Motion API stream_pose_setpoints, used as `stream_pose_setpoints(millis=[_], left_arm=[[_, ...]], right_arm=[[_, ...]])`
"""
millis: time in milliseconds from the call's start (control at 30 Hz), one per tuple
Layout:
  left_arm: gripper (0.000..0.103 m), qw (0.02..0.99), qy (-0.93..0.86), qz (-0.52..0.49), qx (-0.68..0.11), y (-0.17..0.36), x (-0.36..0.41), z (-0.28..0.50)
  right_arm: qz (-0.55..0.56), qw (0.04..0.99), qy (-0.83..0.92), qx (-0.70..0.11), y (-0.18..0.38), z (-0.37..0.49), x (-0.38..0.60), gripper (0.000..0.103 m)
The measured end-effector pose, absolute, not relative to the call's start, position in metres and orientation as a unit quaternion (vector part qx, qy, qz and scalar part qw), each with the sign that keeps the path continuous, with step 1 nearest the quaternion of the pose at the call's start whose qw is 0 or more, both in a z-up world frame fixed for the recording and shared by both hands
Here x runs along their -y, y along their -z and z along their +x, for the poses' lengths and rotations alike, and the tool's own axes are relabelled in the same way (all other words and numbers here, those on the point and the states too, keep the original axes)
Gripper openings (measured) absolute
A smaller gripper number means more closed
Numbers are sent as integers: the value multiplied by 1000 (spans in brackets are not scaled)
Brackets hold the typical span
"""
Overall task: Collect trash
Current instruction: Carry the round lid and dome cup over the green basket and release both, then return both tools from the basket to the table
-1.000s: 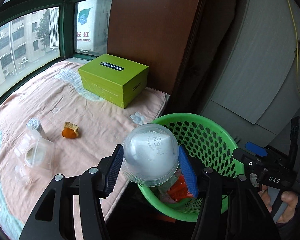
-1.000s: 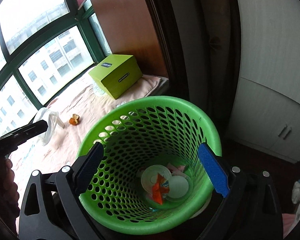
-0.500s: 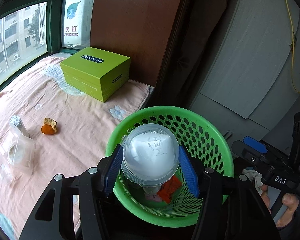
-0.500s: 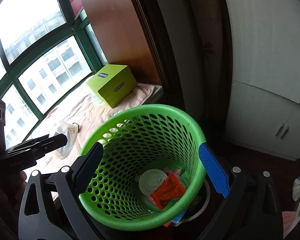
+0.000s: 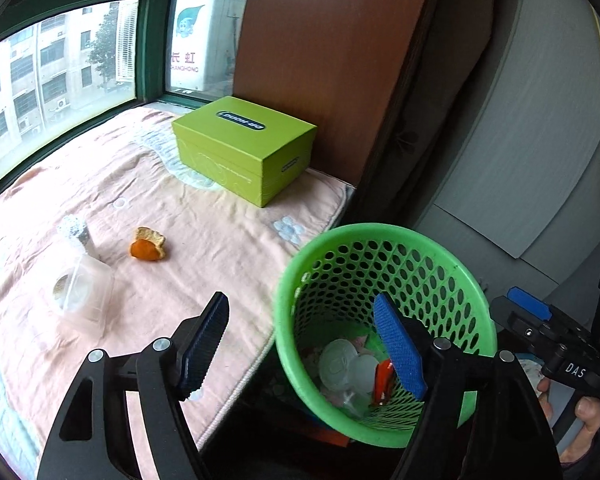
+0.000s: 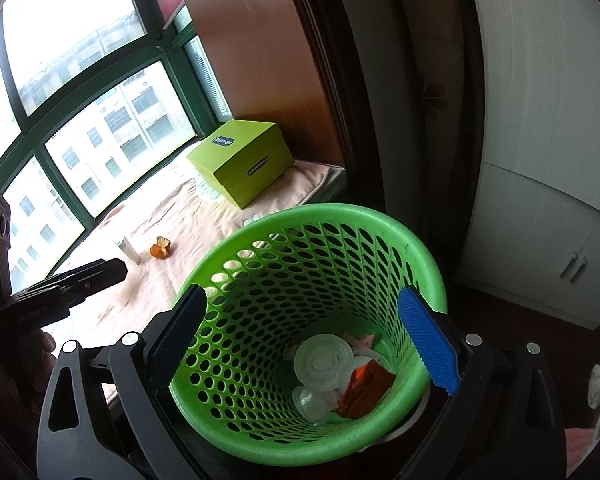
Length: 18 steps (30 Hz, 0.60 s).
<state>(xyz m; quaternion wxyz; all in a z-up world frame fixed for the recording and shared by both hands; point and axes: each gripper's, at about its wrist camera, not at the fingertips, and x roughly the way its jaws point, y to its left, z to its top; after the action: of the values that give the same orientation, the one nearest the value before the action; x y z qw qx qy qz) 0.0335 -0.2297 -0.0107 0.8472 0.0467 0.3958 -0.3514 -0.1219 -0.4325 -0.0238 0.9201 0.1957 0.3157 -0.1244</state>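
My left gripper [image 5: 298,306] hangs over the near rim of the green mesh basket [image 5: 380,236]. Its jaws are opening and nothing is between them. In the basket lie a clear domed cup [image 6: 314,400], round plastic lids [image 6: 320,360] and an orange wrapper [image 6: 364,388]. My right gripper [image 6: 302,296] is shut on the basket [image 6: 320,212], one pad on each side of its wall. On the pink blanket [image 5: 204,240] lie an orange peel [image 5: 147,245], a clear plastic container [image 5: 80,292] and a small crumpled white piece [image 5: 74,228].
A lime green box [image 5: 244,148] stands at the far end of the blanket, against a brown wooden panel [image 5: 320,60]. Windows run along the left. Grey cabinet doors [image 6: 540,220] stand to the right of the basket. The basket hangs just off the bed's edge.
The left jaws have spread and the clear domed cup that they held has dropped into the basket. The basket stays in the right gripper's hold.
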Motion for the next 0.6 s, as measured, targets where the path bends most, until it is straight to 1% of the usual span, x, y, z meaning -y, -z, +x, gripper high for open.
stream_pose_setpoints(millis=[267,600], left_arm=[[72,876,278,23,-395,12,170,69],[72,899,191,-13,-393,11,80,108]], right_arm=[[179,926,87,-322,18,-93,405,95],[160,923,22,-349,23,-41,352,95]])
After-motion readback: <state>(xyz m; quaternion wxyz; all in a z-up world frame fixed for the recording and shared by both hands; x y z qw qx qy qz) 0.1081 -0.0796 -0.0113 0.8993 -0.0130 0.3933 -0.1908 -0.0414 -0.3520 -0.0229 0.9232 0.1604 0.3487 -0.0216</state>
